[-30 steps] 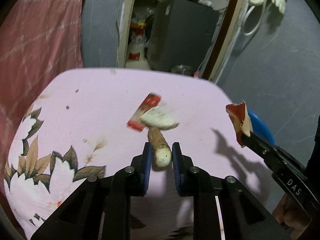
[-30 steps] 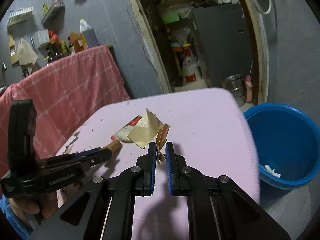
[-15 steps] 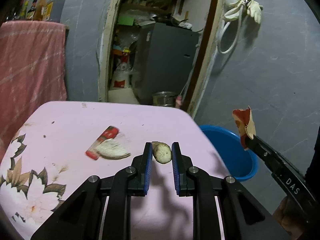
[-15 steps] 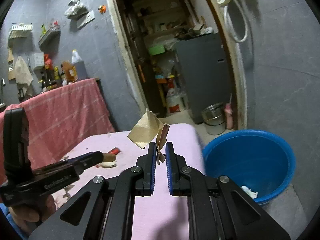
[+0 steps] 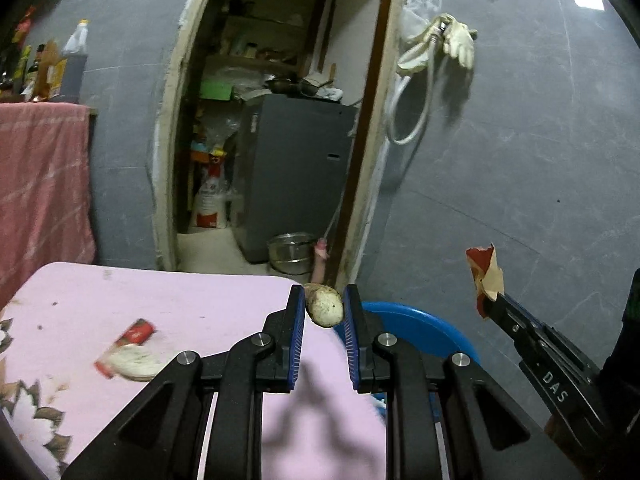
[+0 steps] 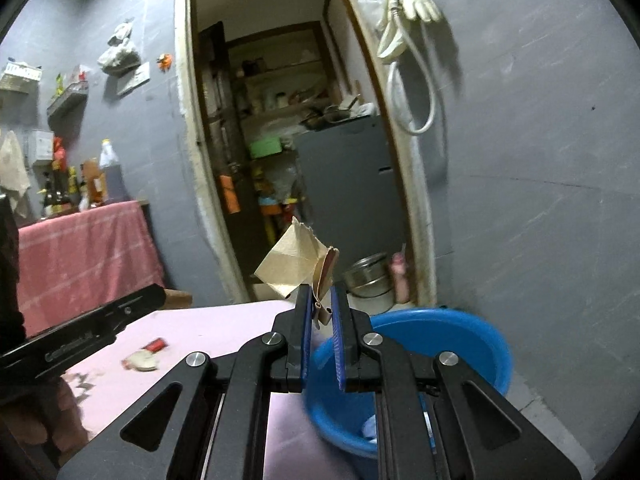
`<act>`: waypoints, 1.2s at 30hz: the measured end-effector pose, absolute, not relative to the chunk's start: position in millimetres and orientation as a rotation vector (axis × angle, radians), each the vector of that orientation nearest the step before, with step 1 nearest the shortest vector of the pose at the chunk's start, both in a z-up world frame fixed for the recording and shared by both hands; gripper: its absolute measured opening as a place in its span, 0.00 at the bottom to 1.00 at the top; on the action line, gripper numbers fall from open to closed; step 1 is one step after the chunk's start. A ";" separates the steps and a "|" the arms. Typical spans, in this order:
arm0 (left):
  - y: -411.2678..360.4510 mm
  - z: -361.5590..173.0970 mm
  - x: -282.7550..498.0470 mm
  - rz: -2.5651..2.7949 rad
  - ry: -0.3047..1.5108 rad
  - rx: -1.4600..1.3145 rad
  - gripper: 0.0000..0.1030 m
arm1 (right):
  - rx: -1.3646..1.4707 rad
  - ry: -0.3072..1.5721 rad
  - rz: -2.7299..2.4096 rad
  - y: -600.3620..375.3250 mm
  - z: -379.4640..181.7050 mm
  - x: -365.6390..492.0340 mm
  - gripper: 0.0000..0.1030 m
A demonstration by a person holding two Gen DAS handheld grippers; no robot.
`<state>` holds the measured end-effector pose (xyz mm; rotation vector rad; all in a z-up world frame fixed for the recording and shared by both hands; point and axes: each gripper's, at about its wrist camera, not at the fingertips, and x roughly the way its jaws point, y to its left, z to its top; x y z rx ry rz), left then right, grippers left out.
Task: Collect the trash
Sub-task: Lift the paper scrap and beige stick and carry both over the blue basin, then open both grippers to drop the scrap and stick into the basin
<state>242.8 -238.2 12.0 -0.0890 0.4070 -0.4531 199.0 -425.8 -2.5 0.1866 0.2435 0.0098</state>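
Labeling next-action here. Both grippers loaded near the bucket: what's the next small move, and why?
Probably carry the right gripper a little further forward over the blue bucket, then open. It is shut on the torn wrapper, and the bucket rim lies just beyond its tips. The left gripper, holding the food scrap, can follow.

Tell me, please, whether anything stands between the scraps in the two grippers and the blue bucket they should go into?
Nothing visible does. The left gripper holds a vegetable stub and the right gripper a paper scrap, both in the air near the table's edge. The blue bucket is open-topped, just beyond and below.
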 end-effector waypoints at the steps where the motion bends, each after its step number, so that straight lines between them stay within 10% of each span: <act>1: -245.3 10.5 245.8 -0.460 0.413 -0.086 0.15 | 0.183 0.244 -0.003 -429.4 -3.4 201.0 0.08; 28: -353.2 -58.1 342.6 -0.559 0.845 -0.088 0.15 | 0.391 0.534 -0.120 -520.3 -72.4 252.3 0.09; 36: -352.8 -62.7 341.3 -0.560 0.867 -0.097 0.24 | 0.396 0.529 -0.119 -520.4 -70.1 250.1 0.24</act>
